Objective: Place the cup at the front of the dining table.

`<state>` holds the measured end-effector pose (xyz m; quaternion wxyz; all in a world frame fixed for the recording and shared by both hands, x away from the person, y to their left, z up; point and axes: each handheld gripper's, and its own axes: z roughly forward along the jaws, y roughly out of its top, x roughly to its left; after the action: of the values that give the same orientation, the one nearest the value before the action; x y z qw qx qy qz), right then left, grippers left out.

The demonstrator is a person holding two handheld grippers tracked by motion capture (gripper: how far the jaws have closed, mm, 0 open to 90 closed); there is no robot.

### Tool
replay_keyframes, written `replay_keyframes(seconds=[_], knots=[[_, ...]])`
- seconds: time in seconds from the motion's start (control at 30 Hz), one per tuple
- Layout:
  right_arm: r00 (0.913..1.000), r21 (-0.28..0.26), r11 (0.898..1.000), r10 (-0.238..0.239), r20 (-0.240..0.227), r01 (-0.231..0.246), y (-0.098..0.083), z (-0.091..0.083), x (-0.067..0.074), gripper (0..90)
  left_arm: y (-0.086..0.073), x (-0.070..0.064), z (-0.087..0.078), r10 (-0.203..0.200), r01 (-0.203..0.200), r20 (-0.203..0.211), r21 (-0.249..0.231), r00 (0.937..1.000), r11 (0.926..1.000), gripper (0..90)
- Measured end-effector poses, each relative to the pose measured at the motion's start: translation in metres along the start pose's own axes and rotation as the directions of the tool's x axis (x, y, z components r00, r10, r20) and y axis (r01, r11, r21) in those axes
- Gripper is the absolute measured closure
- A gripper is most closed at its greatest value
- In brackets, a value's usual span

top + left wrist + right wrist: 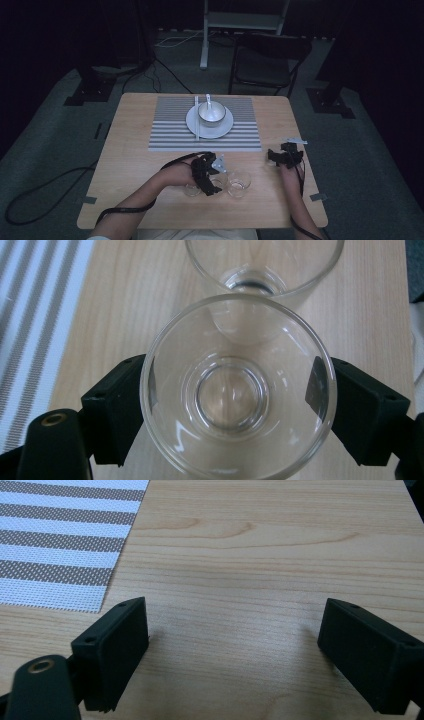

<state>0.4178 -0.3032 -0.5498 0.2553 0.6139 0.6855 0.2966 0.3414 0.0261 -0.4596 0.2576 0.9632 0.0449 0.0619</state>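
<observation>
My left gripper [234, 402] is shut on a clear drinking glass [235, 335], its black pads [117, 405] pressed on either side of the wall. I look straight down into this upright glass. A second clear glass [265, 265] stands just beyond it, nearly touching. In the high view the left gripper [209, 177] sits near the table's front edge, with a glass [239, 183] at its right and another glass [191, 190] at its left. My right gripper [235, 650] stands open over bare wood, with nothing between its jaws. It rests at the table's right side [286, 156].
A grey striped placemat [240, 132] lies at the middle back of the wooden table [130, 165]. On it is a white plate [225, 130] with a metal bowl [212, 113], a spoon and chopsticks [197, 117]. A dark chair [267, 65] stands beyond the table.
</observation>
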Motion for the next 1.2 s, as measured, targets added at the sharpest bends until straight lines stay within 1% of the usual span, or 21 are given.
replay_keyframes(seconds=[0.03,0.1,0.13,0.17,0.23,0.3,0.33,0.43,0.5,0.53,0.6,0.67,0.77,0.8,0.83,0.9,1.03,1.07,1.13,1.2], knots=[[1.0,0.0,1.0,0.0,0.0,0.0,0.0,0.0,0.0,12.1,0.0,0.001,-0.001,0.005,-0.005,0.002,-0.001,1.0,1.0,18.3],[1.0,0.0,1.0,-0.001,0.0,0.001,0.0,0.0,0.0,12.1,0.001,0.002,-0.002,-0.001,0.001,-0.004,-0.007,1.0,1.0,18.3],[1.0,0.0,1.0,0.0,0.0,0.0,0.0,0.0,0.0,12.1,0.002,0.004,-0.004,-0.003,0.003,-0.021,-0.012,0.9998,0.9999,18.3],[1.0,0.0,1.0,0.0,0.0,0.0,0.0,0.0,0.0,12.1,0.003,0.006,-0.005,-0.011,0.011,-0.023,-0.013,0.9997,0.9999,18.3],[1.0,0.0,1.0,0.0,0.0,0.0,0.0,0.0,0.0,12.1,0.004,0.008,-0.008,-0.015,0.014,-0.03,-0.029,0.9994,0.9995,18.3],[1.0,0.0,1.0,0.0,0.0,0.0,0.0,0.0,0.0,12.0,0.005,0.009,-0.009,-0.013,0.013,-0.028,-0.03,0.9995,0.9995,18.3],[1.0,0.0,1.0,0.0,0.0,0.0,0.0,0.0,0.0,12.1,0.006,0.011,-0.011,-0.016,0.015,-0.038,-0.04,0.9992,0.9991,18.3],[1.0,0.0,1.0,-0.001,0.0,0.001,0.0,0.0,0.0,12.0,0.009,0.015,-0.013,-0.004,0.003,-0.05,-0.03,0.9988,0.9995,18.3],[1.0,0.0,1.0,-0.001,0.0,0.001,0.0,0.0,0.0,12.0,0.01,0.016,-0.014,0.002,-0.004,-0.055,-0.03,0.9985,0.9995,18.3],[1.0,-0.001,1.0,0.0,0.0,0.0,0.0,0.0,0.0,12.0,0.012,0.019,-0.017,0.0,-0.003,-0.068,-0.039,0.9977,0.9992,18.3],[1.0,0.0,1.0,-0.001,0.0,0.001,0.0,0.0,0.0,12.1,0.013,0.023,-0.021,-0.019,0.014,-0.067,-0.067,0.9976,0.9977,18.3],[1.0,0.0,1.0,-0.001,0.0,0.001,0.0,0.0,0.0,12.1,0.014,0.027,-0.025,-0.02,0.014,-0.083,-0.076,0.9964,0.997,18.3],[1.0,0.0,1.0,-0.001,0.0,0.001,0.0,0.0,0.0,12.1,0.015,0.032,-0.028,-0.034,0.026,-0.092,-0.089,0.9952,0.9957,18.4],[1.0,0.0,1.0,-0.001,0.0,0.001,0.0,0.0,0.0,12.0,0.015,0.034,-0.029,-0.033,0.025,-0.09,-0.084,0.9954,0.9961,18.4],[1.0,0.0,1.0,-0.001,0.0,0.001,0.0,0.0,0.0,12.1,0.014,0.035,-0.029,-0.036,0.027,-0.098,-0.09,0.9946,0.9956,18.3],[1.0,-0.001,1.0,0.0,0.0,0.0,0.0,0.0,0.0,12.1,0.014,0.039,-0.031,-0.041,0.032,-0.108,-0.085,0.9933,0.9959,18.4],[1.0,-0.001,1.0,0.0,0.0,0.0,0.0,0.0,0.0,12.1,0.012,0.048,-0.034,-0.069,0.057,-0.129,-0.1,0.9892,0.9934,18.4],[1.0,-0.001,1.0,0.0,0.0,0.0,0.0,0.0,0.0,12.1,0.012,0.05,-0.035,-0.078,0.063,-0.139,-0.109,0.9872,0.9921,18.4],[1.0,-0.001,1.0,0.0,0.0,0.0,0.0,0.0,0.0,12.1,0.011,0.052,-0.037,-0.078,0.063,-0.146,-0.105,0.9862,0.9924,18.4],[1.0,-0.002,1.0,0.001,-0.001,-0.001,0.0,0.0,0.0,12.1,0.009,0.055,-0.039,-0.088,0.074,-0.142,-0.103,0.986,0.992,18.4]])
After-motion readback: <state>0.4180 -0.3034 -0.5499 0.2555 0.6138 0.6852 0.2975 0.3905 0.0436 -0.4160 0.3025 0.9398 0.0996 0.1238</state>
